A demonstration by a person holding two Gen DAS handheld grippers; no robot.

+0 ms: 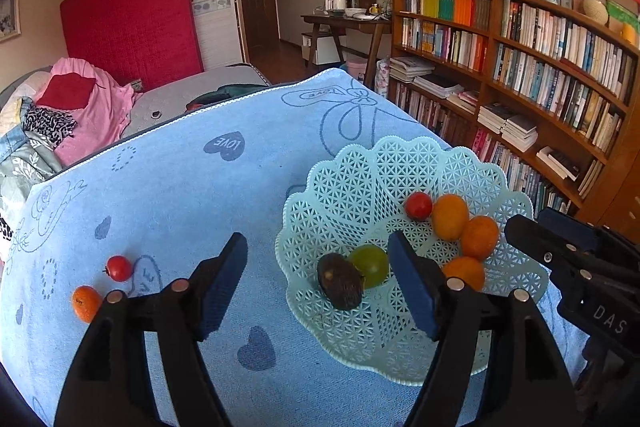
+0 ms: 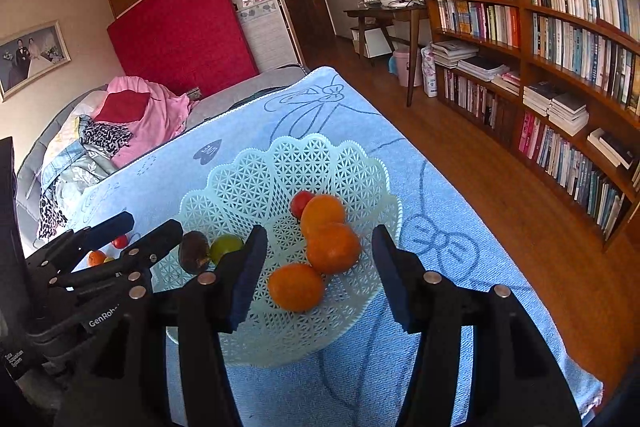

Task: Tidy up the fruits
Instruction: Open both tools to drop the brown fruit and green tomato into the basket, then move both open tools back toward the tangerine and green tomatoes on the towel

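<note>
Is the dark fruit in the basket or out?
In: the dark fruit lies inside the basket, beside the green fruit.

The left tongs (image 1: 318, 281) are matte black plastic, built of two long tapering arms that end in flat rectangular pads faced dark blue. A round silver rivet sits at each pivot, two on either arm. Seen from the right wrist camera, their body carries white lettering reading "GenRob", cut off by a finger, and a small white label lower down.

The right tongs (image 2: 320, 277) are the same make: black arms, dark blue pad faces, silver rivets at the joints. In the left wrist camera their side shows small screws and the white letters "DAS".
</note>
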